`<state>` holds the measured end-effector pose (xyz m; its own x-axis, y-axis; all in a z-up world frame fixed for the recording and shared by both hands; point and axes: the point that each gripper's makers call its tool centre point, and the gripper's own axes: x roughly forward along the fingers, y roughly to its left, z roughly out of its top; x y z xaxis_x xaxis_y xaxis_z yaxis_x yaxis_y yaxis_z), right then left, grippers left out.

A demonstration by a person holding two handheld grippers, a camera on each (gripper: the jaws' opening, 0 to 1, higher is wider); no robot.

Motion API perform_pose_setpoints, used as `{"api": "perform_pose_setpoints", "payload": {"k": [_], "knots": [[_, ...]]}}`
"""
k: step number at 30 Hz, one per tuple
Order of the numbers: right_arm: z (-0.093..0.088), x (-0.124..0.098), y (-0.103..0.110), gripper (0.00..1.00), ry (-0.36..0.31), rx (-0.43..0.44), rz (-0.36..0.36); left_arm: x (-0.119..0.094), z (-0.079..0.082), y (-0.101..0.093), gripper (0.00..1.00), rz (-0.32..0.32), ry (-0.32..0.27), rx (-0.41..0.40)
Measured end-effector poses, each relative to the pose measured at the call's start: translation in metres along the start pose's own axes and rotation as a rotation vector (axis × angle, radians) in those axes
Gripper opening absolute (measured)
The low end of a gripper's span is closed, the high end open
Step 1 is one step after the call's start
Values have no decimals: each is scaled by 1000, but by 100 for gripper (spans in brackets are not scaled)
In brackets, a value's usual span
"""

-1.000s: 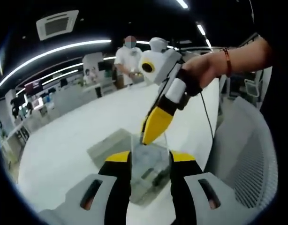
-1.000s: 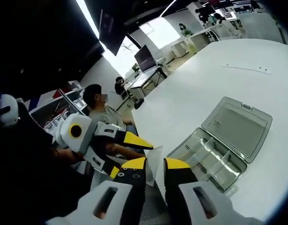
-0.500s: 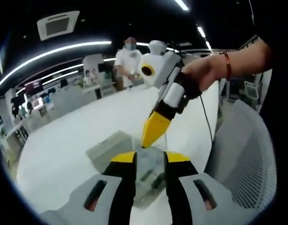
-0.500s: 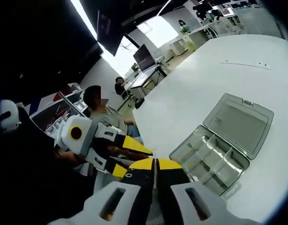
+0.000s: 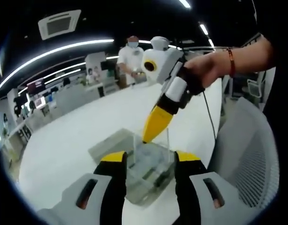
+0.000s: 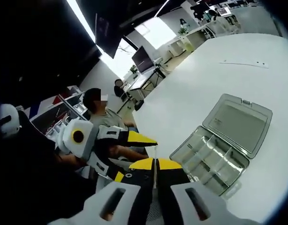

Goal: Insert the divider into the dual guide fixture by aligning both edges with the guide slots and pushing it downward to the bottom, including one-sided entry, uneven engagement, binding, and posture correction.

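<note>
In the left gripper view the left gripper (image 5: pixel 149 161) has spread its jaws – letting go of the clear divider (image 5: pixel 151 149), now pinched by the right gripper (image 5: pixel 149 137) above the open box (image 5: pixel 134 183)

In the right gripper view the right gripper (image 6: pixel 155 164) stays clamped on the divider's thin edge (image 6: pixel 155 154), well apart from the box (image 6: pixel 219 150) on the white table (image 6: pixel 191 93) – handover looks done, alignment comes next

You've got a big white table (image 6: pixel 214 89) here, and the clear compartment box (image 6: pixel 214 161) sits on it with its lid (image 6: pixel 238 124) flopped open flat, off past your right fingers (image 6: pixel 170 165). 1 thin strip (image 6: pixel 240 64) lies farther out.
</note>
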<state>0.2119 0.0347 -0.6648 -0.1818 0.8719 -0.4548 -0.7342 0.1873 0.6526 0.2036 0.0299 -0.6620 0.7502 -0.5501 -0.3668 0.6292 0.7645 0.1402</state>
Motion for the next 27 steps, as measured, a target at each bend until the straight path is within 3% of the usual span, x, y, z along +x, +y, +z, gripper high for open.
{"api": "perform_pose_setpoints", "payload": {"k": [15,27], "knots": [[7,3,10,0,-21,59,37,3,-3,5,33,51,25,58],[6,1,11,0,-11,15,49,2,-2,6,33,42,20,93]]}}
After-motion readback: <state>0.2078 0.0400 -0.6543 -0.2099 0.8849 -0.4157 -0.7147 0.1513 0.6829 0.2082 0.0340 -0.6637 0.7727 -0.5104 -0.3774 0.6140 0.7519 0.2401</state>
